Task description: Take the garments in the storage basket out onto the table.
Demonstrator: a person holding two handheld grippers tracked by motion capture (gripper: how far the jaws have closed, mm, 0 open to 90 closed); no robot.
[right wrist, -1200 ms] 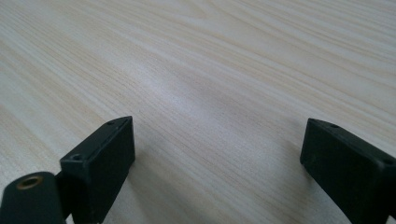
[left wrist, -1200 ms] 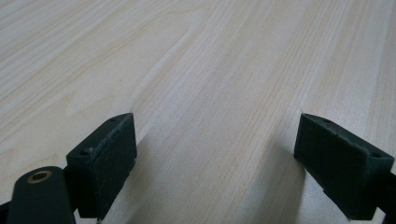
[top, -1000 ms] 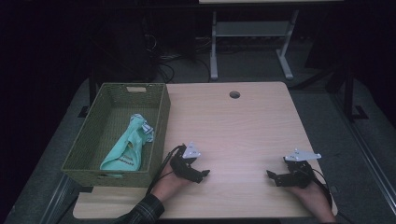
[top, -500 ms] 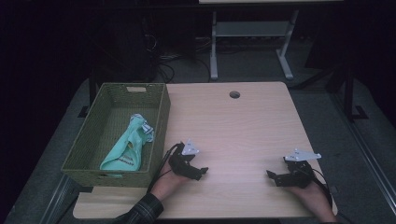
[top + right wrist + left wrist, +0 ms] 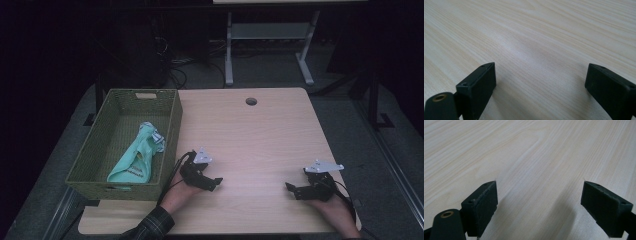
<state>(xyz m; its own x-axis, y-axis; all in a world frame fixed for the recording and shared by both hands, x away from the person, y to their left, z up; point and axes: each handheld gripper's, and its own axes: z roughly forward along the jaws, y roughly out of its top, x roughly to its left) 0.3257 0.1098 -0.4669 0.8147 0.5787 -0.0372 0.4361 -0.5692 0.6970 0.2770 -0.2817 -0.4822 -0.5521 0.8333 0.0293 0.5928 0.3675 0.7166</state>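
The table point(image 5: 260, 135) is pale wood with fine, streaky grain. Both the left gripper point(image 5: 212, 184) and the right gripper point(image 5: 292, 189) are black, each topped by a light grey plate. The basket point(image 5: 172, 130) is olive-green weave. Inside it lies a mint-green cloth point(image 5: 137, 157) with small dark markings. A sleeve point(image 5: 152, 227) shows a dark plaid.

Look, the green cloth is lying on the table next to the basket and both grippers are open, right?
Not quite. The green cloth lies inside the basket, not on the table, as the high view shows. Both the left gripper and right gripper are open.
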